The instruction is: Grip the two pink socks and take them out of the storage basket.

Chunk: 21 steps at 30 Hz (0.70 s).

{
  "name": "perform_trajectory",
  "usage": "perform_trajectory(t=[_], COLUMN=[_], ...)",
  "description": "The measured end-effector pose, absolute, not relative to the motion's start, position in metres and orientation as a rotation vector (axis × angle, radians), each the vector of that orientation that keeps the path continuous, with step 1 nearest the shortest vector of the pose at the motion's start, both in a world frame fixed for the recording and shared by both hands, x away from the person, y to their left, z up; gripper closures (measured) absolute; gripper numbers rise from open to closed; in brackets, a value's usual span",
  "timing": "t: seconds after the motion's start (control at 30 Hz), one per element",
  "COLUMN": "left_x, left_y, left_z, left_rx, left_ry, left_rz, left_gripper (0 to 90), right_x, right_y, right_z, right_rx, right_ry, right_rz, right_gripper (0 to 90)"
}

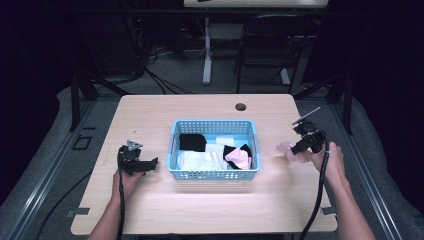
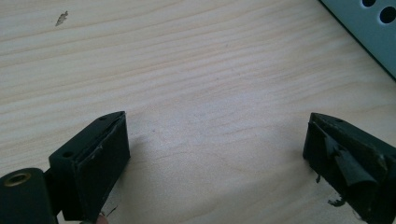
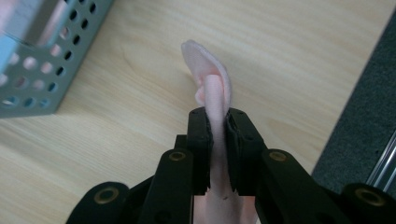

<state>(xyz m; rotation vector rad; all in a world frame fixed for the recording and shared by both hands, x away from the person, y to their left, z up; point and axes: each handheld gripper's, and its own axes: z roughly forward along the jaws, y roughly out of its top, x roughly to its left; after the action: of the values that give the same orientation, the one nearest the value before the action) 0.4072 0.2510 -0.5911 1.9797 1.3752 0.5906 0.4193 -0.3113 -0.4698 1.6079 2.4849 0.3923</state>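
The right gripper (image 3: pixel 217 119) is clamped on a pink sock (image 3: pixel 211 79) just above the table (image 1: pixel 150 120), right of the blue basket (image 1: pixel 214 174); one sock looks out, and several remain inside. The left gripper (image 2: pixel 215 140) rests wide open, holding nothing. The right gripper view confirms the pinch on the sock, while the high view shows the basket's contents.

You've got a blue perforated basket (image 1: pixel 215 172) mid-desk (image 1: pixel 150 210), holding black (image 1: pixel 192 142), white (image 1: pixel 197 161) and pink (image 1: pixel 239 157) cloth pieces. Behind the basket there's a cable hole (image 1: pixel 240 106) near the desk's far edge; past that edge, a dark chair (image 1: pixel 267 47) and a white table leg (image 1: pixel 207 50).
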Motion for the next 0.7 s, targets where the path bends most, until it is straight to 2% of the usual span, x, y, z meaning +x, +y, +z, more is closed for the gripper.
perform_trajectory(t=[0.23, 0.3, 0.37, 0.53, 0.7], left_x=[0.407, 0.407, 0.407, 0.407, 0.407], left_y=[0.251, 0.251, 0.251, 0.251, 0.251], left_z=[-0.591, -0.591, -0.591, -0.591, -0.591], left_rx=[1.984, 1.984, 1.984, 1.983, 1.984], left_ry=[1.374, 1.374, 1.373, 1.374, 1.374], left_rz=[0.590, 0.590, 0.590, 0.590, 0.590], left_gripper=[6.9, 7.0, 7.0, 6.9, 6.9], right_x=[0.422, 0.423, 0.424, 0.422, 0.418], right_y=[-0.301, -0.300, -0.301, -0.307, -0.312], right_z=[-0.506, -0.513, -0.514, -0.515, -0.496], right_rx=[1.602, 1.632, 1.633, 1.661, 1.626], right_ry=[2.576, 2.589, 2.581, 2.575, 2.551], right_rz=[0.300, 0.321, 0.286, 0.347, 0.427], right_gripper=[79.2, 76.5, 70.6, 34.3, 20.6])
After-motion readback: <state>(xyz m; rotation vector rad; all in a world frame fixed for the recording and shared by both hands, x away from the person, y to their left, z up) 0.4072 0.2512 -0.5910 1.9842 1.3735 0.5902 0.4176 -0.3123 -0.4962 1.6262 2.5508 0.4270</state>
